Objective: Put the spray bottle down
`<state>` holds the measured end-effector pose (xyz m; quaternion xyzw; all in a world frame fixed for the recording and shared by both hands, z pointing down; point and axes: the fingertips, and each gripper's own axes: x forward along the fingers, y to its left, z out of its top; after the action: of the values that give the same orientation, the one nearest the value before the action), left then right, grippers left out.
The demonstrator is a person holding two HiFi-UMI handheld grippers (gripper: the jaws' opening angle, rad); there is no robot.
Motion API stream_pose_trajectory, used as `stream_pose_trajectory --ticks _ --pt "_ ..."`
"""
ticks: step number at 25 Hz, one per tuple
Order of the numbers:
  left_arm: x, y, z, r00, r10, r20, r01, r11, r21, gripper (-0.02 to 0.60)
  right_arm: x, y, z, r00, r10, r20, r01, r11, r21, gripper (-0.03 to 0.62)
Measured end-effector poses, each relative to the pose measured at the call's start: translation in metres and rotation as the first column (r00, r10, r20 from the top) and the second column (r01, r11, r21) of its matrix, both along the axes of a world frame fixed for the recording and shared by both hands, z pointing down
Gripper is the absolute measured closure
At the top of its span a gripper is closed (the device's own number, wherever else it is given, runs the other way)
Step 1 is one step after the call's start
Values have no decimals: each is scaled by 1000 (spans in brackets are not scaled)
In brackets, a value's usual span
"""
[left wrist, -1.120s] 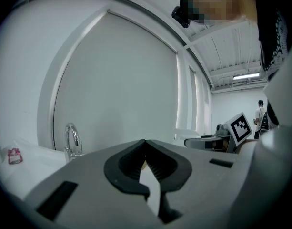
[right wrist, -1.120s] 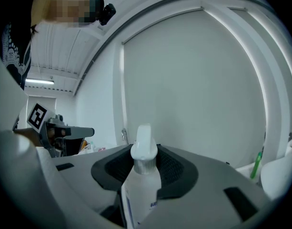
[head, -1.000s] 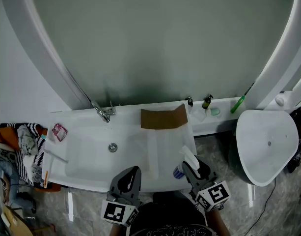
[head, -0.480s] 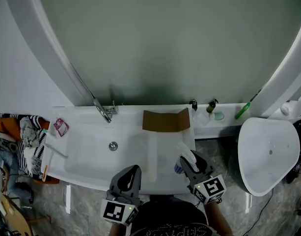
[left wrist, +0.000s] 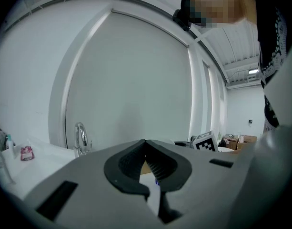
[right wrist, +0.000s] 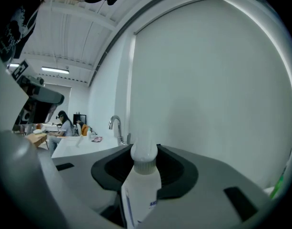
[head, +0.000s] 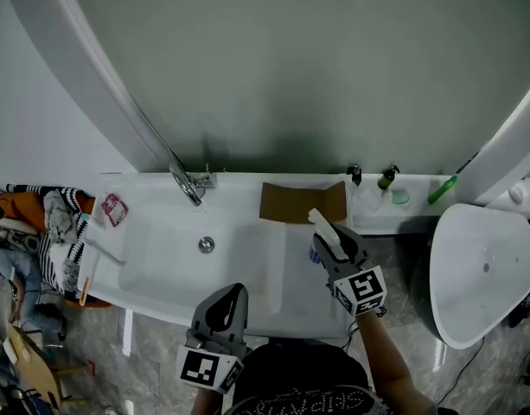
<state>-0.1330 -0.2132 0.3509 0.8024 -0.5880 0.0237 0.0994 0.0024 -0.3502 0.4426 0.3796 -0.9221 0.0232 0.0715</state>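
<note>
Head view: right gripper (head: 335, 251) clamps the spray bottle (head: 323, 230) over the counter (head: 292, 285); released tilted or too high, it could topple. Left gripper (head: 226, 303) closed, empty.

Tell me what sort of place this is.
Probably a bathroom: a white sink with a faucet, and small bottles standing beside it against the wall.

The scene contains two grippers, the left gripper (head: 236, 290) and the right gripper (head: 332, 251), and one spray bottle (head: 326, 231). One faucet (head: 185, 184), one cardboard sheet (head: 302, 203) and two small bottles (head: 387, 178) are present.
</note>
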Motion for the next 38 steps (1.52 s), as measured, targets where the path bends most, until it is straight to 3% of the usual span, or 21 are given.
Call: stream_pose_trajectory --ticks 12,19,26,38 --pt "-9 -14 5 1000 -27 0 27 999 -32 577 6 -9 5 1000 -9 5 9 1000 -7 441" --pt "-19 -22 -7 999 -43 3 43 999 14 577 9 -14 0 1000 -4 -18 4 1000 4 441" --pt "-37 -4 -12 996 -92 18 91 995 48 577 6 -6 3 1000 2 -25 -2 1000 -12 441" --pt "-26 31 -12 988 -156 3 155 985 81 577 7 -3 5 999 -38 -39 39 999 5 441"
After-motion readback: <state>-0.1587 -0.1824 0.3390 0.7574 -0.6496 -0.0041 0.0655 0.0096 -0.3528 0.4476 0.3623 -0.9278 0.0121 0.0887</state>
